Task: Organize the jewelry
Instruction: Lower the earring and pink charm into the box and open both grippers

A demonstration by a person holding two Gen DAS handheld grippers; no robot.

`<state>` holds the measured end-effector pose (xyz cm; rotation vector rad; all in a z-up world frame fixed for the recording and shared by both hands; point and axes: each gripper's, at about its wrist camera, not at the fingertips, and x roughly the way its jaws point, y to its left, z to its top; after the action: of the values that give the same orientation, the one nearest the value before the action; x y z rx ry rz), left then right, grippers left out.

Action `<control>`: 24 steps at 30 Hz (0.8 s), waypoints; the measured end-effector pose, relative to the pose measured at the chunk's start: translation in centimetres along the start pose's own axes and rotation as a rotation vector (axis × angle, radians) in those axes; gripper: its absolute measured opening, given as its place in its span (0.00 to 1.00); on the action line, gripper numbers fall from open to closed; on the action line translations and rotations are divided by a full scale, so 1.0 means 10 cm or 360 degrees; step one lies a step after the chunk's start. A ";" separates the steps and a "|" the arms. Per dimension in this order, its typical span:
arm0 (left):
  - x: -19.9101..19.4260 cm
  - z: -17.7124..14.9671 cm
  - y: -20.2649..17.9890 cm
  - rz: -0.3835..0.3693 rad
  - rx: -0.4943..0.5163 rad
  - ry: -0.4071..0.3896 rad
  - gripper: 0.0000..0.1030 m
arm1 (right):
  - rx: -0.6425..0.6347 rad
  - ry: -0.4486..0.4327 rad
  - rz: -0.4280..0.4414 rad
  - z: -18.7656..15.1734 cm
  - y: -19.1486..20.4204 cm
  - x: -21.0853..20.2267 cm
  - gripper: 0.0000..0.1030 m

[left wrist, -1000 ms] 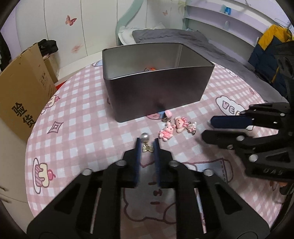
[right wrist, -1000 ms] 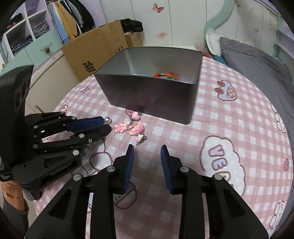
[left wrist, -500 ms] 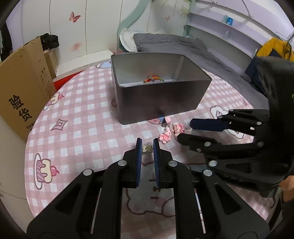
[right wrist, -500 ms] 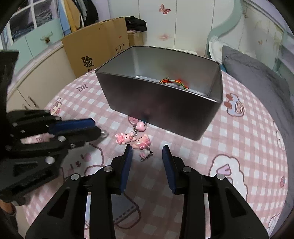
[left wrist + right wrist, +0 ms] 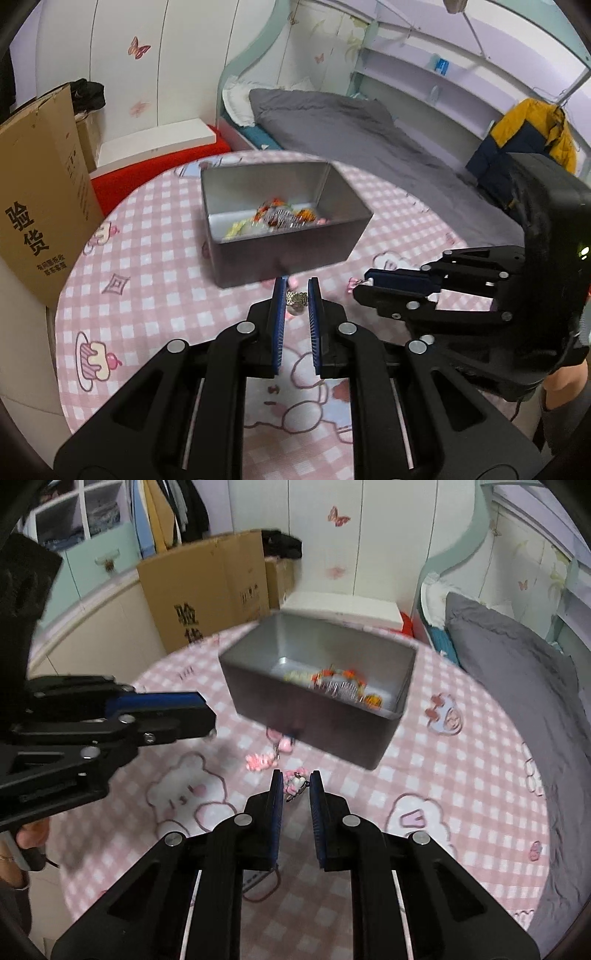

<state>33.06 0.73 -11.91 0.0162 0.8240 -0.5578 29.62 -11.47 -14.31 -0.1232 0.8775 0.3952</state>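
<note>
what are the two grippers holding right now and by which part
Left gripper pinches a small gold bow charm at its fingertips. Right gripper is closing on a pink-and-white charm; which part, unclear.

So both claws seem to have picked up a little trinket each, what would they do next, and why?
Probably carry both forward over the metal tin and let go. The left gripper pinches a small gold charm, the right gripper is closing on a pink charm, and other jewelry already lies inside.

The box looks like matt grey metal, the tablecloth is smooth printed cloth, and the carton is plain brown cardboard.
</note>
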 end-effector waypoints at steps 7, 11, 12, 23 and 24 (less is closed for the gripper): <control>-0.08 0.27 -0.05 -0.0053 -0.0013 -0.0050 0.12 | 0.0055 -0.0130 0.0007 0.22 -0.14 -0.31 0.12; -0.02 0.45 -0.02 -0.0067 -0.0042 -0.0051 0.12 | 0.0103 -0.0177 -0.0014 0.36 -0.26 -0.32 0.12; 0.00 0.50 -0.01 -0.0079 -0.0046 -0.0046 0.12 | 0.0114 -0.0181 -0.0012 0.39 -0.29 -0.32 0.12; 0.47 0.68 0.07 -0.0096 -0.0102 0.0100 0.12 | 0.0217 -0.0128 0.0044 0.54 -0.46 -0.03 0.12; 0.53 0.68 0.09 -0.0094 -0.0119 0.0119 0.12 | 0.0221 -0.0120 0.0047 0.54 -0.47 0.00 0.12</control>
<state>41.08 -2.47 -11.12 -0.0560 0.9200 -0.5845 35.35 -14.32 -11.08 0.0323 0.8307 0.3629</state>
